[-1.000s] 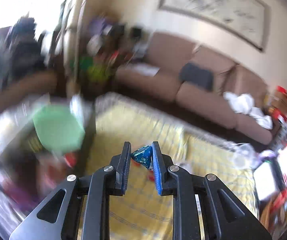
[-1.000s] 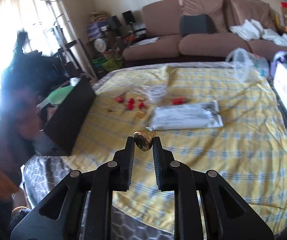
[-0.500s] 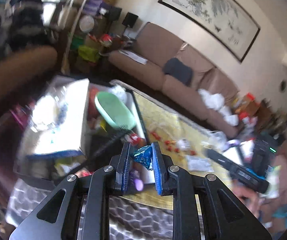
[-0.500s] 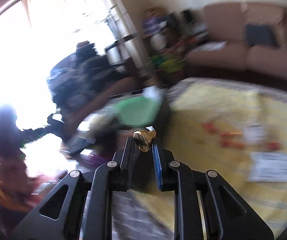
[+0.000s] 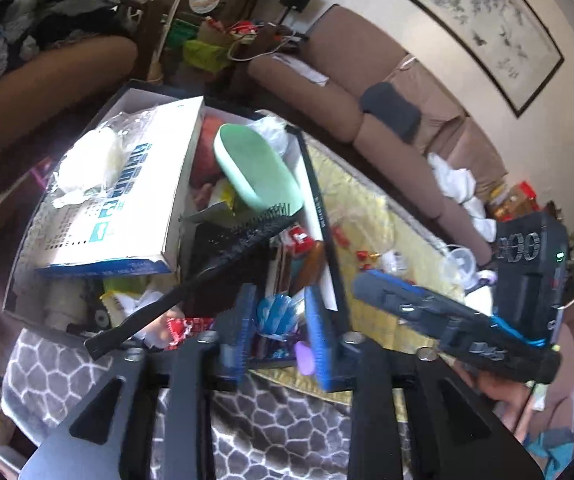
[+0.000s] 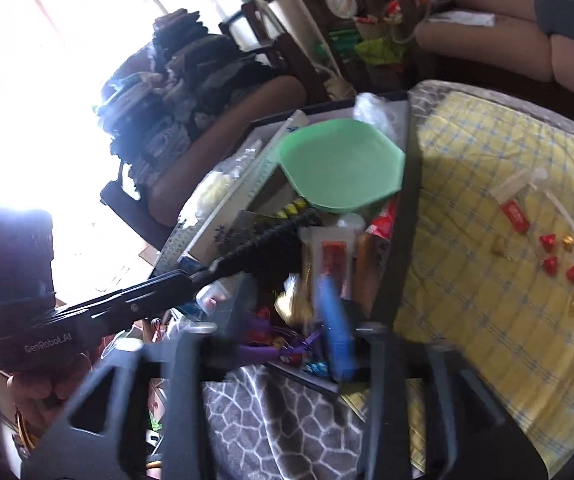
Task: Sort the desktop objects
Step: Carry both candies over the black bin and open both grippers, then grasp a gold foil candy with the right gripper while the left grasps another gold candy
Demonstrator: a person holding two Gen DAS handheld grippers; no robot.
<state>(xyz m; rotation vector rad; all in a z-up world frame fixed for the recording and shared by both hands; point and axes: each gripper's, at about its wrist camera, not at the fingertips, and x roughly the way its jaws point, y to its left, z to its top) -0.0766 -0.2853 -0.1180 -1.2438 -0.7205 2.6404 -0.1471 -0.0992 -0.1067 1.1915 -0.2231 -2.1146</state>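
Both grippers' jaws just opening over box (image 5: 319, 216)

Both tongs, left (image 5: 279, 322) and right (image 6: 287, 312), angle downward side by side, jaws just opening, pads apart.

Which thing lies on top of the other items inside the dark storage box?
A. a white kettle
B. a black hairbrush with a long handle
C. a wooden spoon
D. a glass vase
B: the black long-handled hairbrush lies slantwise across the clutter in the dark storage box, below the pale green plastic bowl.
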